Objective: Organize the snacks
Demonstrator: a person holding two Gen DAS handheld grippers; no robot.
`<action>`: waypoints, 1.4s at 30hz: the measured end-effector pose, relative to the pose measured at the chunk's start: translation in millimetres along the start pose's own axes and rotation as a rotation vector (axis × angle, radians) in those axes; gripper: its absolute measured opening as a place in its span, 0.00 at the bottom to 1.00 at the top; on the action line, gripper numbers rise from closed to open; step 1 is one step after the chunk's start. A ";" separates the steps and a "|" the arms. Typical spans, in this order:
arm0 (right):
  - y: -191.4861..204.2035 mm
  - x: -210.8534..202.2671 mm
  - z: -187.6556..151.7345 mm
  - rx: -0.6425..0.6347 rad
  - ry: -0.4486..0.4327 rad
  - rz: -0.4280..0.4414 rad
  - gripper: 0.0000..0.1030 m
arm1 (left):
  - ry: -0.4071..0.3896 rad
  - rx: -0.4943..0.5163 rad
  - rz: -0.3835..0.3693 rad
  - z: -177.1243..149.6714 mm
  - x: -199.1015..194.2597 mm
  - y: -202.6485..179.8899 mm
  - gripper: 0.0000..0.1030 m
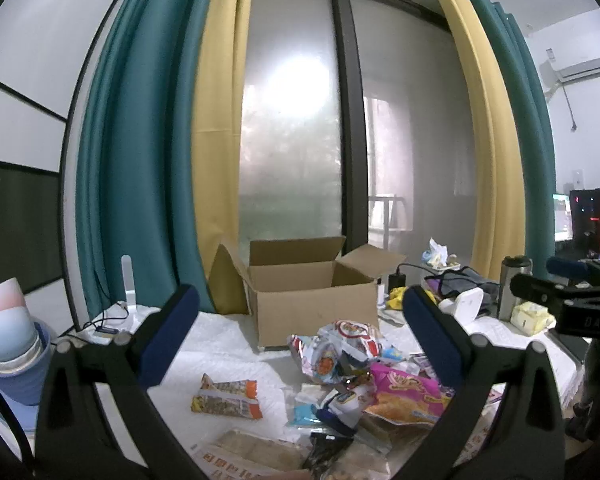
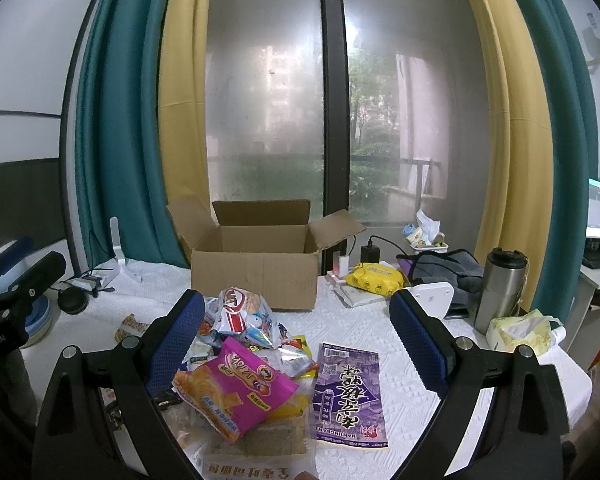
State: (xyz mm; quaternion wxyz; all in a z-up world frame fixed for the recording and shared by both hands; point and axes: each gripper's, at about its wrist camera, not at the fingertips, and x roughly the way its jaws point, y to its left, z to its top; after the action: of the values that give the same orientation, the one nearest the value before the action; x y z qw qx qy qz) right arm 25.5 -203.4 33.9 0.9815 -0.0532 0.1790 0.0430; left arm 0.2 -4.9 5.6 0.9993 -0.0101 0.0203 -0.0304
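1. Your left gripper [image 1: 300, 340] has its jaws spread wide with nothing between them; it hovers above the snack pile [image 1: 352, 364].
2. Your right gripper [image 2: 296, 340] is likewise wide and empty, over the same heap, with the pink bag [image 2: 236, 388] lying toward its left finger.
3. The snacks lie loose on the white tabletop [image 2: 380, 316], just in front of the open box [image 2: 256, 268]. An orange pack [image 1: 228, 400] sits a little apart on the left; a flat purple packet [image 2: 348, 392] lies beside the pile on the right.
4. Judge these as light, crinkly and slick: puffed bags will squash and may slip from the pads. Take hold at a sealed edge or corner seam, not the air-filled belly.
5. The purple packet lies flat against the cloth, so it likely needs lifting by an edge.
6. The box looks empty and close; its raised flaps could snag a bag.
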 end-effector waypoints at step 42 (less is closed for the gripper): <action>6.7 -0.3 -10.0 0.003 0.019 0.008 0.93 | 0.076 0.010 -0.054 -5.1 4.2 -9.1 0.99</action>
State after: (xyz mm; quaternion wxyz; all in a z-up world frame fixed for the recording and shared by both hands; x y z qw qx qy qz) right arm 21.1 -198.0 24.1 0.9796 -0.0512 0.1888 0.0459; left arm 3.6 -14.3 0.5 0.9966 -0.0046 0.0577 -0.0578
